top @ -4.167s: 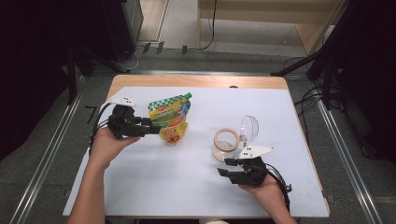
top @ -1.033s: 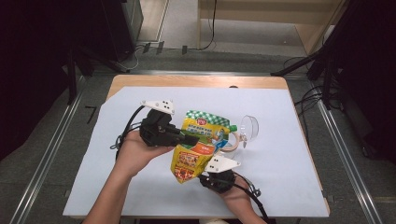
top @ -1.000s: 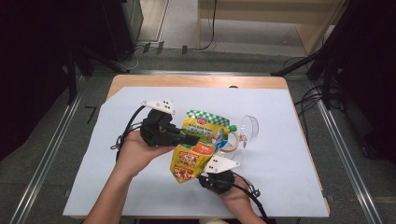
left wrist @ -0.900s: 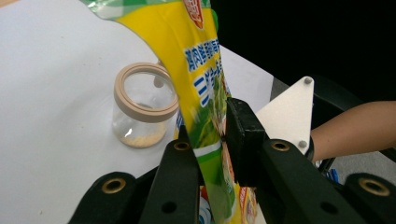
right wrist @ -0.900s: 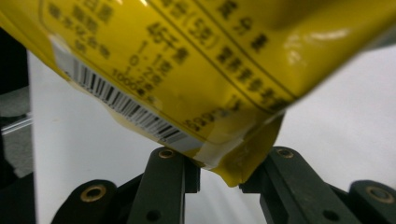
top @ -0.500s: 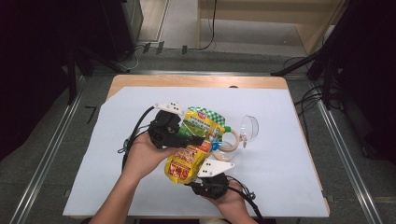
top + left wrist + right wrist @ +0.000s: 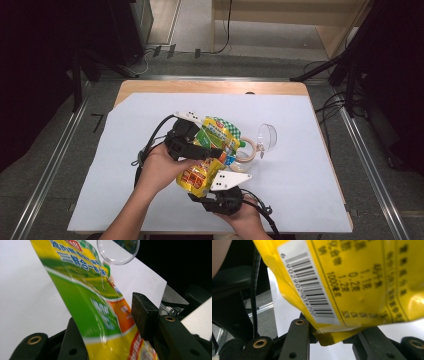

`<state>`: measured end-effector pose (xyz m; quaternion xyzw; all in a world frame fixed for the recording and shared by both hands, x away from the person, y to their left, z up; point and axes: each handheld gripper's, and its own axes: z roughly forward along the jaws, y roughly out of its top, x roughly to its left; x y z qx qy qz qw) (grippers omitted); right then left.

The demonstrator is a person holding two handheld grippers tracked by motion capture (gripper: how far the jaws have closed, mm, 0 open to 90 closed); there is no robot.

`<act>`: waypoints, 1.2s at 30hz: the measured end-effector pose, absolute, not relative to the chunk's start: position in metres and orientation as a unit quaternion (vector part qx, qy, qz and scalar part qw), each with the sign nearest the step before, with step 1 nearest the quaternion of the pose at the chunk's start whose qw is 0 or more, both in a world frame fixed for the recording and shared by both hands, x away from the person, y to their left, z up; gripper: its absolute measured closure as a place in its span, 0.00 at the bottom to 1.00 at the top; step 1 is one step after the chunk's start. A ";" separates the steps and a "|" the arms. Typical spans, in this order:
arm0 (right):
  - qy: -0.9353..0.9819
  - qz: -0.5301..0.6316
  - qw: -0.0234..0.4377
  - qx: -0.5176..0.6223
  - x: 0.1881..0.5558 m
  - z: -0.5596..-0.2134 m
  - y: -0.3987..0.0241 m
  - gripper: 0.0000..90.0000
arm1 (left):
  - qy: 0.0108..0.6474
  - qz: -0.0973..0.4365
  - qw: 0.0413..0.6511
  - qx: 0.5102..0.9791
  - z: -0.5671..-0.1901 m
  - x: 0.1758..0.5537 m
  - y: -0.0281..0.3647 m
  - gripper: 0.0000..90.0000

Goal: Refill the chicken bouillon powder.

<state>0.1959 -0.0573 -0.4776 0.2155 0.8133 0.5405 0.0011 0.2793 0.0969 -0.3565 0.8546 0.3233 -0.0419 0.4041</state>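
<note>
Seen from above, a yellow and green refill pouch (image 7: 210, 155) hangs slanted over the middle of the white-covered tabletop (image 7: 310, 165), between two hands. The left hand-held gripper (image 7: 216, 151) reaches in from the left at the pouch's upper half; the right hand-held gripper (image 7: 206, 196) comes up from the near edge at its lower end. Just beyond the pouch lie a roll of tape (image 7: 246, 149) and a clear plastic cup (image 7: 267, 137) on its side.

The left gripper view adds what the high view cannot settle: the pouch (image 7: 100, 315) runs between the two black jaws, and the right-hand pad (image 7: 145, 315) stands just clear of the film, so this hand-held gripper (image 7: 110, 330) has just been opening and no longer squeezes the pouch. The other pad sits behind the film; whether it touches there I cannot tell. The clear cup (image 7: 117, 251) shows past the pouch's top.

The right gripper view shows the pouch's back (image 7: 352, 282), with its barcode and small print. Its bottom corner drops between the jaws of the right hand-held gripper (image 7: 329, 336), which sit narrowly apart and close in on that corner from both sides, gripping it
</note>
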 end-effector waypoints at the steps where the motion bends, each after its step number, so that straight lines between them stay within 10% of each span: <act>1: 0.812 0.542 -0.001 0.214 0.197 -0.477 -0.058 0.82 | 0.326 -0.041 0.401 0.855 -0.358 0.279 0.095 0.66; 36: 0.821 0.531 0.005 0.212 0.223 -0.455 -0.046 0.75 | 0.348 -0.052 0.376 0.857 -0.341 0.307 0.070 0.63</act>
